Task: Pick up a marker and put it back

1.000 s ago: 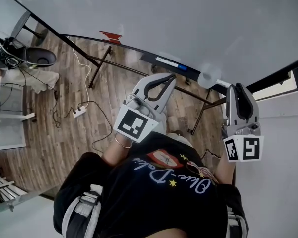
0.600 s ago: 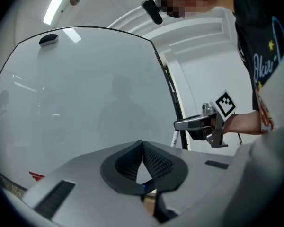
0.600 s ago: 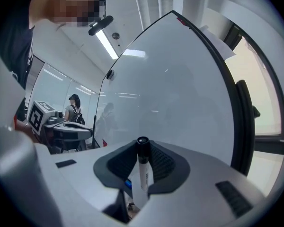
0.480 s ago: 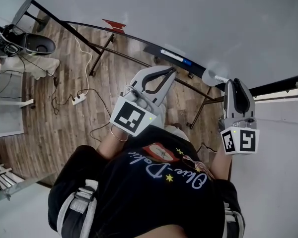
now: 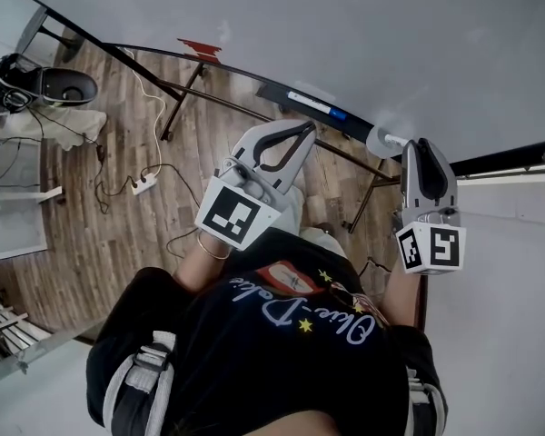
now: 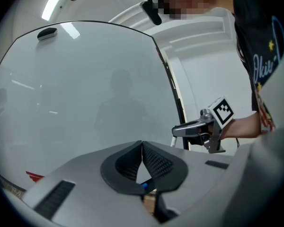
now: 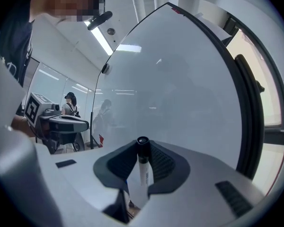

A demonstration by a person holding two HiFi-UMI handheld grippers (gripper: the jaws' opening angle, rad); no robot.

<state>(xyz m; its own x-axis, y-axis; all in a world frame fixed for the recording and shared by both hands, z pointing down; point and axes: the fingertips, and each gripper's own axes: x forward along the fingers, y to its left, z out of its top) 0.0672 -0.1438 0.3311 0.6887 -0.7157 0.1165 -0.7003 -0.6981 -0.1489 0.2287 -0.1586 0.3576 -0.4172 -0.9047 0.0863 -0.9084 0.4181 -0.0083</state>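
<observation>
Right gripper (image 5: 418, 151): jaws clamped on the marker (image 7: 142, 169), which stands upright with its black cap on top.
Left gripper (image 5: 305, 133): jaws closed tip to tip, nothing in them.
Change: the right gripper has sunk a little in front of the whiteboard (image 5: 391, 44), with the same grip.
Marker place: in the right jaws, off the tray (image 5: 277, 95).
Meaning: pick-up looks done; put-back still to do, probably starting.
</observation>
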